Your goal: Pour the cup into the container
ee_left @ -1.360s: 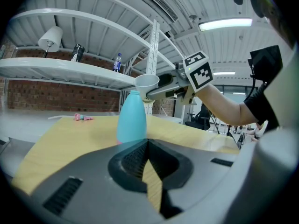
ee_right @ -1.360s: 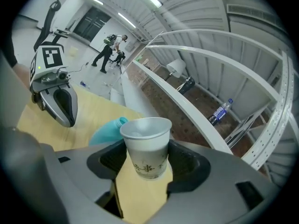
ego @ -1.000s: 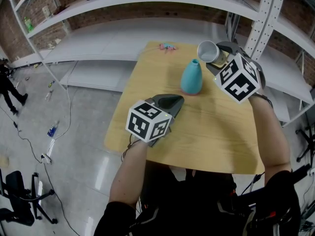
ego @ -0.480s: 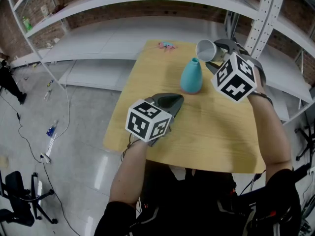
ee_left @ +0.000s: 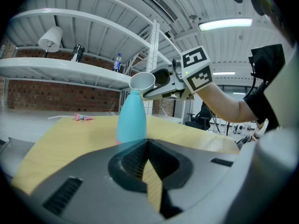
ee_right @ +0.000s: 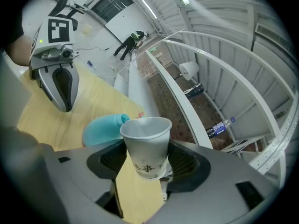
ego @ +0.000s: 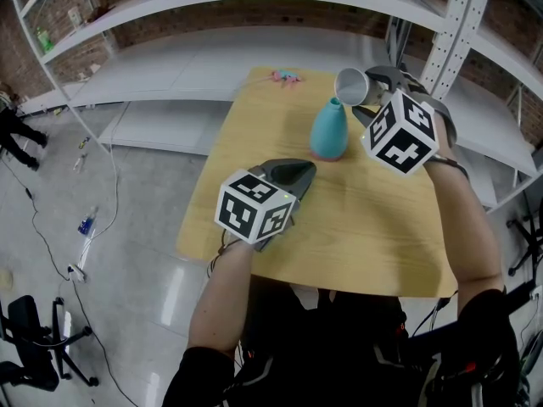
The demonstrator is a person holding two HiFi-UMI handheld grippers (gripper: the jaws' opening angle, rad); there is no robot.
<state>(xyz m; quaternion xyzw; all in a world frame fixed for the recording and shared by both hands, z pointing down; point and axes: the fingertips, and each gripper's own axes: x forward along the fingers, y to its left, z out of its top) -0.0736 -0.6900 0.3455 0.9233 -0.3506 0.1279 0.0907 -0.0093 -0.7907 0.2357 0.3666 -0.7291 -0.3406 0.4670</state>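
Observation:
A teal narrow-necked vase (ego: pixel 328 131) stands upright on the wooden table (ego: pixel 373 227), toward its far side. My right gripper (ego: pixel 371 98) is shut on a white paper cup (ego: pixel 351 85), tipped on its side with its rim just above and right of the vase's mouth. From the right gripper view the cup (ee_right: pixel 145 146) sits between the jaws with the vase (ee_right: pixel 103 128) right behind its rim. My left gripper (ego: pixel 293 175) hovers over the table's near left, jaws closed on nothing. In the left gripper view the vase (ee_left: pixel 131 118) and the tilted cup (ee_left: pixel 142 81) lie ahead.
A small pink object (ego: pixel 288 79) lies at the table's far edge. White metal shelving (ego: pixel 170 66) runs behind the table, with an upright post (ego: pixel 450 24) at the right. Cables and a chair (ego: pixel 34 333) are on the floor at left.
The right gripper has carried the tilted cup slightly left, bringing its rim closer over the vase's mouth. The left gripper has stayed in place.

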